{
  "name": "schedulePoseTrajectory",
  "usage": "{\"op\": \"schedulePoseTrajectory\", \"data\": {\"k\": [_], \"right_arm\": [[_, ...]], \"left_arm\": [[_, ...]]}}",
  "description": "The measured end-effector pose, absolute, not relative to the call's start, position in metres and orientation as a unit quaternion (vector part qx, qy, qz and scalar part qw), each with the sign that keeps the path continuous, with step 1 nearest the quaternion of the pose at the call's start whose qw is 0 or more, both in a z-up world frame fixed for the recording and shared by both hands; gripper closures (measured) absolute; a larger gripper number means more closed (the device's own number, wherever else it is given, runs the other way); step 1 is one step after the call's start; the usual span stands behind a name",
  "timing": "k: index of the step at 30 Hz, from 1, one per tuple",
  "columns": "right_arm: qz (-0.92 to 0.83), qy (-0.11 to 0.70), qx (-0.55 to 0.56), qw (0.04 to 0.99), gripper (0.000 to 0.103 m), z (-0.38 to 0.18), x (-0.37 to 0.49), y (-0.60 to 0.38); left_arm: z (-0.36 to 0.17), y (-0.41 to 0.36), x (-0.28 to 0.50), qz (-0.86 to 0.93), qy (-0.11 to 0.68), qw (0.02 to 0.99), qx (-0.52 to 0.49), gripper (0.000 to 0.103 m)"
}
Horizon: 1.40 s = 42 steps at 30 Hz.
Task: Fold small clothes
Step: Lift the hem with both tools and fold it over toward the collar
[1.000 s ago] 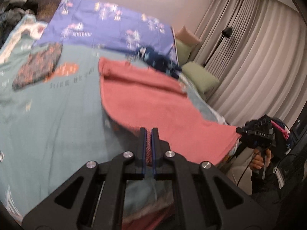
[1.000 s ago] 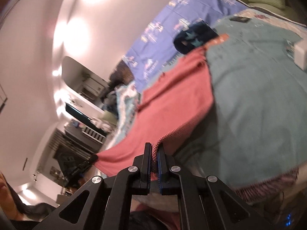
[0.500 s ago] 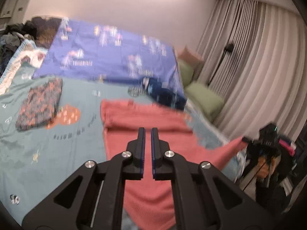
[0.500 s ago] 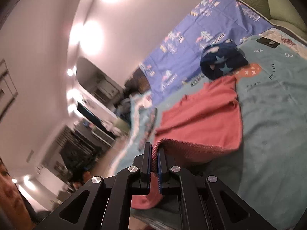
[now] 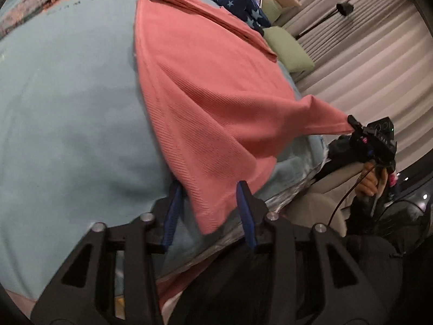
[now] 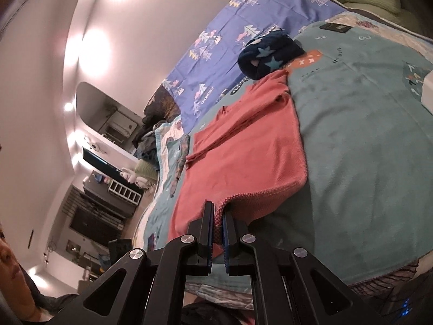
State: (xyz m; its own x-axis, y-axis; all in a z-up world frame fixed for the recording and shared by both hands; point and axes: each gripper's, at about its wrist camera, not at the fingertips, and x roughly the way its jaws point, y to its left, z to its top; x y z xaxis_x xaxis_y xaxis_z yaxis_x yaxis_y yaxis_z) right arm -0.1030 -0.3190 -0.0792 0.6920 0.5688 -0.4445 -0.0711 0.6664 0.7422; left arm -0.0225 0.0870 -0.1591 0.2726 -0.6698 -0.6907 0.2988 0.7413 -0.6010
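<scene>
Left wrist view shows the left gripper (image 5: pixel 209 203) opening around a corner of the pink garment (image 5: pixel 205 89) on the bed (image 5: pixel 67 94); right gripper (image 6: pixel 218 218) clamps the other corner; next, grasp again to fold.

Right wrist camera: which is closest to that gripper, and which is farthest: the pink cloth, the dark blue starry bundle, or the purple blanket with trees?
1. Pink cloth, pinched in the right gripper.
2. Dark blue starry bundle, beyond the cloth's far end.
3. Purple blanket, behind the bundle, by the wall.
</scene>
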Motion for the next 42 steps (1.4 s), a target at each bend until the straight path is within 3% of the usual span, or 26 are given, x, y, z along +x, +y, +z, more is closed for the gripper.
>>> {"op": "schedulePoseTrajectory", "data": {"k": [1,4,11,16,27,42], "right_arm": [[0.190,0.344,0.358,0.847,0.098,-0.078,-0.104,-0.317],[0.188,0.337,0.350,0.854,0.098,-0.072,-0.105,-0.312],[0.208,0.288,0.386,0.851,0.098,-0.051,-0.088,-0.323],[0.222,0.258,0.405,0.849,0.098,-0.028,-0.069,-0.331],[0.218,0.220,0.379,0.872,0.098,0.023,0.006,-0.338],[0.105,0.269,0.403,0.869,0.098,-0.017,0.173,-0.376]], "left_arm": [[-0.159,0.086,-0.023,-0.312,0.516,0.777,-0.182,0.097],[-0.138,0.092,-0.026,-0.315,0.469,0.804,-0.187,0.097],[-0.024,0.123,-0.014,-0.331,0.282,0.879,-0.192,0.097],[0.013,0.134,0.006,-0.323,0.219,0.898,-0.202,0.097],[0.040,0.118,0.094,-0.295,0.209,0.907,-0.215,0.097],[-0.007,0.093,0.257,-0.206,0.312,0.896,-0.240,0.097]]}}
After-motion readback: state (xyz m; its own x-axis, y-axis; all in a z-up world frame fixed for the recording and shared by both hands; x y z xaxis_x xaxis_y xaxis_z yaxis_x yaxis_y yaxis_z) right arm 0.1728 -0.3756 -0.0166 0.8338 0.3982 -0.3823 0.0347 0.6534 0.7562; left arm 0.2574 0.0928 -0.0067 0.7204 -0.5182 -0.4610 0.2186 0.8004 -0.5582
